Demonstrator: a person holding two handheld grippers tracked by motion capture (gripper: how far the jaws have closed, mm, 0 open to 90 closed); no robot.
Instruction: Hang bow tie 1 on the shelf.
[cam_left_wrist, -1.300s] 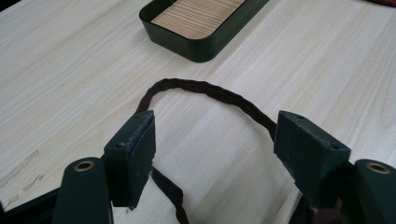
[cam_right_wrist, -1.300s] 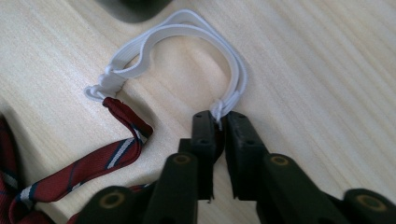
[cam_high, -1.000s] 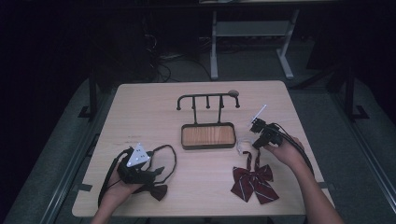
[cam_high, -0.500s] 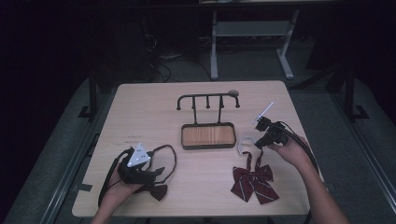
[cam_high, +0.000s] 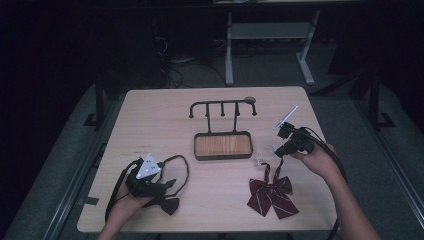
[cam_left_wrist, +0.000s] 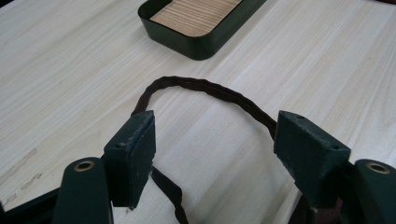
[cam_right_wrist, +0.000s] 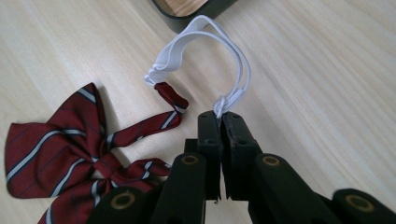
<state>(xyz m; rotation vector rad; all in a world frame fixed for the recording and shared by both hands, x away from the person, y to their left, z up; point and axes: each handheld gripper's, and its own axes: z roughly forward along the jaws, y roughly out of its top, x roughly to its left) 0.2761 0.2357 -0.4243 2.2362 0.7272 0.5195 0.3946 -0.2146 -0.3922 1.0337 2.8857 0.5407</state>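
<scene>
Pinching the white elastic loop (cam_right_wrist: 219, 56) of the dark red striped fabric bow tie (cam_right_wrist: 65, 154), the right gripper (cam_right_wrist: 220, 116) has its jaws pressed together; the bow lies on the light wooden table (cam_high: 160, 115). The left gripper (cam_left_wrist: 215, 149) rests with jaws spread around a dark brown strap (cam_left_wrist: 210, 88).

Striped red bow tie (cam_high: 271, 195), elastic loop (cam_right_wrist: 219, 56) lifted
</scene>
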